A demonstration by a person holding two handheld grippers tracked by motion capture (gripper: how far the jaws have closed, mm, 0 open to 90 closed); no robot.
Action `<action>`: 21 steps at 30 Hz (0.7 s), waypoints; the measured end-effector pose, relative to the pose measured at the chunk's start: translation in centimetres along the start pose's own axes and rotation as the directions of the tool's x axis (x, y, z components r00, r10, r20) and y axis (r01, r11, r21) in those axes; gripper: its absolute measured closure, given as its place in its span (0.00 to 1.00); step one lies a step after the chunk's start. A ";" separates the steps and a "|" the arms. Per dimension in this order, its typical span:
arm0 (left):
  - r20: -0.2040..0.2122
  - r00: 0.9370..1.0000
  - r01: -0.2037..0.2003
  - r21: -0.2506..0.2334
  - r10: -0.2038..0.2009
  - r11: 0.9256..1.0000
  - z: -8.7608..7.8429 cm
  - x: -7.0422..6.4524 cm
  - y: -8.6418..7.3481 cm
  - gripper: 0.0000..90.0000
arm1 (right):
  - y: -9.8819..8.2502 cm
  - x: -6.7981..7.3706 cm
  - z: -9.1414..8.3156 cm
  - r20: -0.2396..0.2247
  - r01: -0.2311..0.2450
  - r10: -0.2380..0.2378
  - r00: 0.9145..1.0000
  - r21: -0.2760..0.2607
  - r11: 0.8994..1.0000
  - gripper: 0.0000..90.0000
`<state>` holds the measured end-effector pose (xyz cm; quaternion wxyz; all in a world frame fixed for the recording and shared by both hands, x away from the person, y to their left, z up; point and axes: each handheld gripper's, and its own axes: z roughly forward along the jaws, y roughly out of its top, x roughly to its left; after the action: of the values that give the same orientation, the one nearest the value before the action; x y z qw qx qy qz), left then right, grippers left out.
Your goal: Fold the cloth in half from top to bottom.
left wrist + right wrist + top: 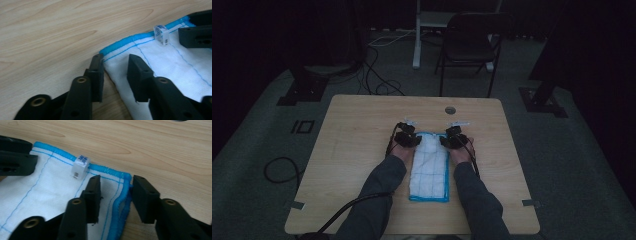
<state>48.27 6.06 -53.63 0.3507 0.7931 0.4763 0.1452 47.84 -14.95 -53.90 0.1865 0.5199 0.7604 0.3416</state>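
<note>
A white cloth [429, 167] with blue stitched edging lies folded lengthwise on the wooden table [357, 150], with a small white label [161, 35] on its far edge. My left gripper [416, 141] is at the far left corner of the cloth [170, 62]. In the left gripper view its jaws [115, 61] stand apart over that corner, one at the blue hem and one resting on the white fabric. My right gripper [446, 141] is at the far right corner, where its jaws [117, 182] straddle the layered blue edge of the cloth [50, 185] without pinching it.
A round grommet hole [450, 110] sits in the table just beyond the grippers. A dark folding chair [469, 45] and a white post stand past the far edge. Cables [282, 170] trail over the floor at left.
</note>
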 end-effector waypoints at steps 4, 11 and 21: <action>0.017 1.000 0.017 0.016 -0.017 1.000 0.1 -0.1 0.2 0.89 | 0.1 0.2 -0.1 -0.036 -0.006 0.007 0.999 0.018 1.000 0.89; 0.028 1.000 0.006 0.071 -0.008 0.997 -0.2 -0.1 1.2 0.97 | 0.6 -0.4 -0.2 -0.082 -0.079 0.082 0.993 0.039 0.996 0.95; 0.044 0.999 0.007 -0.004 -0.006 1.000 -2.1 0.3 2.0 0.97 | 1.9 -0.3 -1.9 -0.109 -0.037 0.034 0.993 -0.028 0.999 0.95</action>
<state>48.51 6.66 -50.78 0.3632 0.7938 0.4708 0.1276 48.03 -15.41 -51.25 0.1468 0.5111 0.7548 0.3840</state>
